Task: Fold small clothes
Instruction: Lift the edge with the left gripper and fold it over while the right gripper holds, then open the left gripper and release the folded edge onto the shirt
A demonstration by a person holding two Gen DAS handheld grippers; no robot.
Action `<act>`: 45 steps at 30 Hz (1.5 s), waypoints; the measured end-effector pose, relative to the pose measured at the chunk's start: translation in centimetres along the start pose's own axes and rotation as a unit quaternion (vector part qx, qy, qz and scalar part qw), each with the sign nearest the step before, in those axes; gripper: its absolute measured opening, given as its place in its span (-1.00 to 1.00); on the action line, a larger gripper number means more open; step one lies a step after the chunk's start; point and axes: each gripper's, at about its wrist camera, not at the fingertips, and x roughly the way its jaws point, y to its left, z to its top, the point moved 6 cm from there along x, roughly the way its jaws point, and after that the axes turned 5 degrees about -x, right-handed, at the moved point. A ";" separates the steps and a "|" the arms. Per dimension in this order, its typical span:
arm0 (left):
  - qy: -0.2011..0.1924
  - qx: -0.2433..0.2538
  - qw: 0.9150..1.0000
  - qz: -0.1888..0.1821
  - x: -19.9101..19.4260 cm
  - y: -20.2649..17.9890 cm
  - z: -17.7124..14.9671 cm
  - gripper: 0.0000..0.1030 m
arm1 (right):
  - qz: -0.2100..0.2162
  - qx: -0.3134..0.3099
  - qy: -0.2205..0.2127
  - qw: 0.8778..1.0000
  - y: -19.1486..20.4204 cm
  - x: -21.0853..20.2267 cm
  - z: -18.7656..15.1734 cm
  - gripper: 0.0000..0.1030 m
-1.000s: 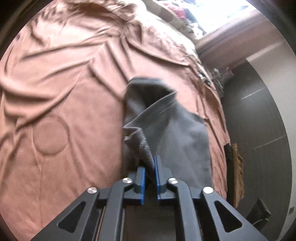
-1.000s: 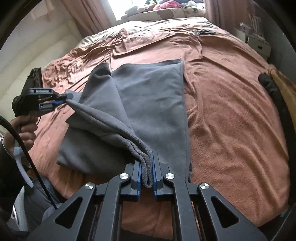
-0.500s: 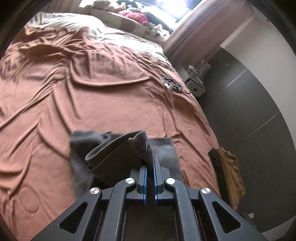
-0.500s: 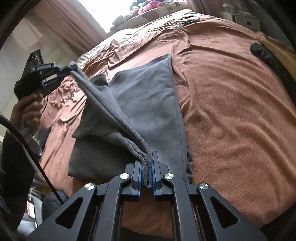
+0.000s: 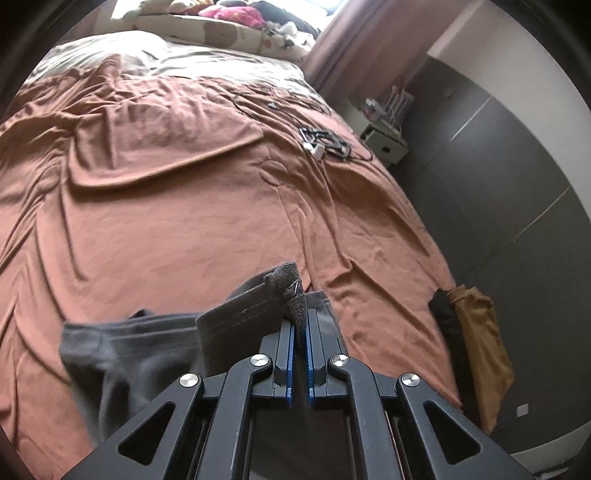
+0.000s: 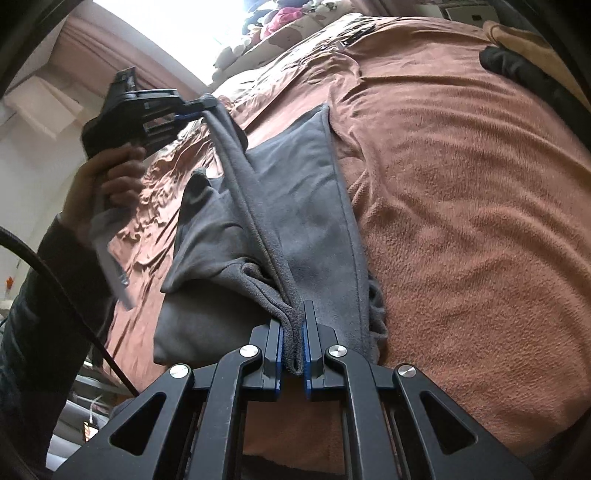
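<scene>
A grey fleece garment (image 6: pixel 306 192) lies partly on a rust-brown bedspread (image 6: pixel 461 206). My right gripper (image 6: pixel 292 332) is shut on the garment's near edge. My left gripper (image 5: pixel 300 325) is shut on another corner of the same garment (image 5: pixel 236 321), a stitched hem. In the right wrist view the left gripper (image 6: pixel 192 110) is held high at the upper left, with a taut fold of grey cloth running from it down to the right gripper. The rest of the garment lies flat under the fold.
A black and a mustard garment (image 5: pixel 469 343) lie at the bed's right edge. Cables and small devices (image 5: pixel 325 142) lie on the far part of the bed. Pillows and toys (image 5: pixel 236 22) are at the head. A dark wardrobe wall (image 5: pixel 517 184) stands at the right.
Both grippers have lifted the held edge of the grey garment higher off the bed. The left gripper has risen and swung toward the head of the bed, stretching the fold taut.
</scene>
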 end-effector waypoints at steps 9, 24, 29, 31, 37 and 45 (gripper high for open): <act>0.025 0.010 1.000 0.007 4.6 -1.5 0.2 -0.91 | 0.012 0.011 -0.008 1.000 -0.7 -0.3 -0.3 -0.92; 0.059 0.000 0.998 -0.004 11.1 -1.7 -1.1 -0.91 | -0.011 0.103 -0.035 0.994 -1.8 -0.2 -1.8 -0.92; 0.067 0.005 0.998 -0.003 12.7 -2.0 -1.4 -0.91 | -0.010 0.101 -0.030 0.994 -1.4 -0.2 -2.5 -0.92; 0.070 0.020 0.997 -0.008 13.0 -2.7 -1.4 -0.91 | -0.015 0.095 -0.028 0.995 -1.3 -0.2 -2.5 -0.92; 0.065 0.033 0.997 -0.039 11.0 -3.7 -0.8 -0.21 | -0.012 0.102 -0.024 0.994 -1.8 0.3 -2.4 -0.92; 0.041 0.031 0.998 -0.027 4.0 -1.9 -0.3 -0.17 | -0.021 0.092 -0.037 0.995 -1.5 -0.6 -2.2 -0.93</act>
